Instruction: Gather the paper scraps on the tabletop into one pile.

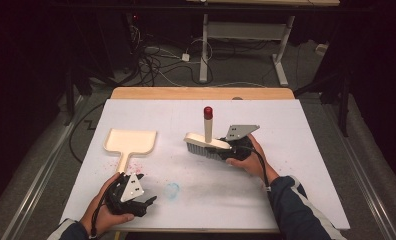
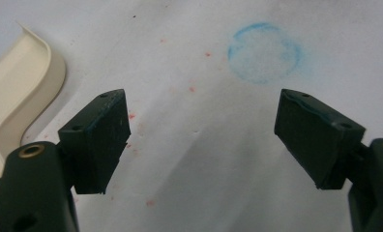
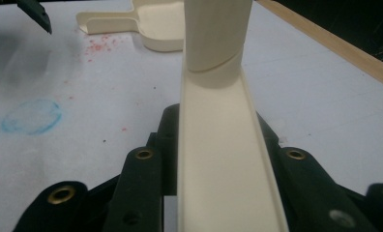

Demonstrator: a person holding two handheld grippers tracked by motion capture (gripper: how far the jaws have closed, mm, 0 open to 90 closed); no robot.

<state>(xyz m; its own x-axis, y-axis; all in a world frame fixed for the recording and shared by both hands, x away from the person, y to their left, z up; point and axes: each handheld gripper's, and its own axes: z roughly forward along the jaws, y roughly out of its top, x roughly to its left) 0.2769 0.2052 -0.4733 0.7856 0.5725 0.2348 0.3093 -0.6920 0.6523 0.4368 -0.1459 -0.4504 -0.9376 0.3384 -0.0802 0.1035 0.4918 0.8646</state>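
A cream brush [image 1: 204, 143] with grey bristles and an upright handle tipped with a red cap [image 1: 208, 111] stands on the white sheet, right of centre. My right gripper [image 1: 234, 148] is shut on the brush's back end; in the right gripper view its cream top [image 3: 218, 159] runs between the black jaws. A cream dustpan [image 1: 130, 141] lies flat at the left, its handle toward the front. My left gripper [image 1: 145, 192] rests near the front edge, just below that handle, jaws open over bare sheet [image 2: 199, 140], with the dustpan's edge [image 2: 20, 92] at the side.
A blue chalk ring [image 1: 172, 190] marks the sheet between the two hands. Red specks [image 1: 141, 162] are scattered beside the dustpan's handle. The wooden table edge [image 1: 201, 93] runs along the back; a desk frame and cables stand on the floor beyond it.
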